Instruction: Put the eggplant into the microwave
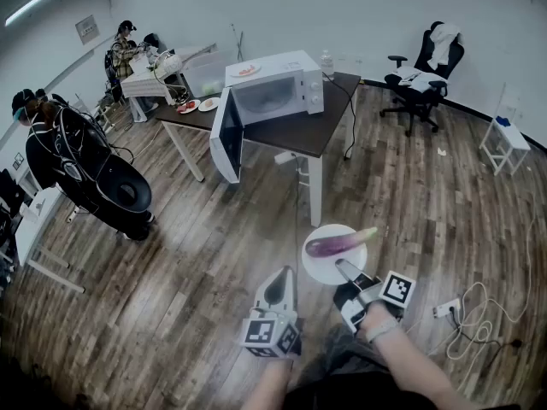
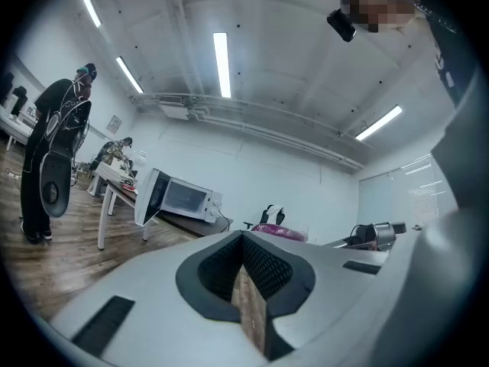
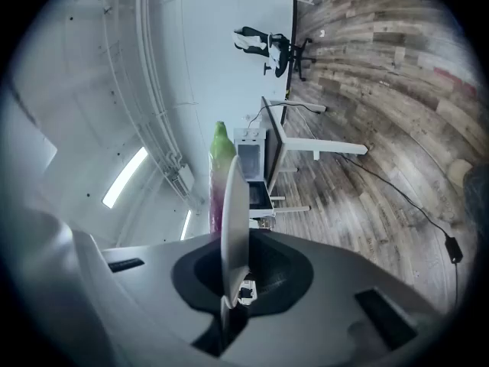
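A purple eggplant [image 1: 340, 243] with a green stem end lies on a white plate [image 1: 323, 263], held above the wood floor. My right gripper [image 1: 344, 269] is shut on the plate's near rim. In the right gripper view the plate [image 3: 234, 220] stands edge-on between the jaws, with the eggplant [image 3: 220, 167] behind it. My left gripper [image 1: 280, 284] hangs beside the plate's left, shut and holding nothing; its jaws [image 2: 248, 285] meet. The white microwave [image 1: 275, 90] stands on a dark table [image 1: 299, 135] ahead, its door [image 1: 224, 135] swung open to the left. It also shows in the left gripper view [image 2: 182, 199].
A person in black [image 1: 77, 173] stands at the left. Plates of food [image 1: 198, 105] lie on the table's far left end, and another person sits at a further table [image 1: 141, 79]. An office chair [image 1: 423, 75] stands at the back right, a power strip with cables [image 1: 449, 310] on the floor at right.
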Demonstrator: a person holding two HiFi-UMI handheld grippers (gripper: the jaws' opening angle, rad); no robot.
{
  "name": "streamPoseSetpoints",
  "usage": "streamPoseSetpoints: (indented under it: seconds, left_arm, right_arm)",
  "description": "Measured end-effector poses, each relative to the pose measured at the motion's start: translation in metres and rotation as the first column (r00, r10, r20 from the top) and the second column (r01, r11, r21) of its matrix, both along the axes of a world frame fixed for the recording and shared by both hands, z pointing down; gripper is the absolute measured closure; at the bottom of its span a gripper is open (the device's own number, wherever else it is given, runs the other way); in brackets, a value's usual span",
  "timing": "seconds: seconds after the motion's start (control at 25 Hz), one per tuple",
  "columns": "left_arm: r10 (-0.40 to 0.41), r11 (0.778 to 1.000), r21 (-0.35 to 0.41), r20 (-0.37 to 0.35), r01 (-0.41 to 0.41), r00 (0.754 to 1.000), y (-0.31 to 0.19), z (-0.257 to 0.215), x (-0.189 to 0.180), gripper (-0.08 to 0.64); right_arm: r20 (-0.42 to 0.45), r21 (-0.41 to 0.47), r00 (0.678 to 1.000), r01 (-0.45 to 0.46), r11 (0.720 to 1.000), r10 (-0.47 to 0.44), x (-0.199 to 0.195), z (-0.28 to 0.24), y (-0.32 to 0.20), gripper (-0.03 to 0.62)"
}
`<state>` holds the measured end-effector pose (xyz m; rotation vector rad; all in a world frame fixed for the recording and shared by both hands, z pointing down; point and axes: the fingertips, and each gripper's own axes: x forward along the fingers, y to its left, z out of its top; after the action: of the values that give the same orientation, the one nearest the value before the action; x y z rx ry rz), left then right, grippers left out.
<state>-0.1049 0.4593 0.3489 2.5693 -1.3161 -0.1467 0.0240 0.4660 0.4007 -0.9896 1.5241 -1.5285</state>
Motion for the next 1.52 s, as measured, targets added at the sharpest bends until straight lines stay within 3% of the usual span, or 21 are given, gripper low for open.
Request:
streamPoseSetpoints:
  seconds: [1.0, 1.52]
  left_arm:
    - [-0.092, 0.996, -0.017, 0.014, 0.092, 0.996, -0.172, 0.009, 0.072, 0.560]
    - [-0.134, 0.991, -0.027, 0.029, 0.134, 0.991, -0.216, 0.013, 0.095, 0.560]
  right_arm:
    - [-0.010, 0.020, 0.993, 0.121, 0.992, -0.120, 0.061, 0.004, -0.175, 0.583]
    - [-0.023, -0.001, 0.982, 0.189, 0.982, -0.189, 0.080, 0.015, -0.228, 0.583]
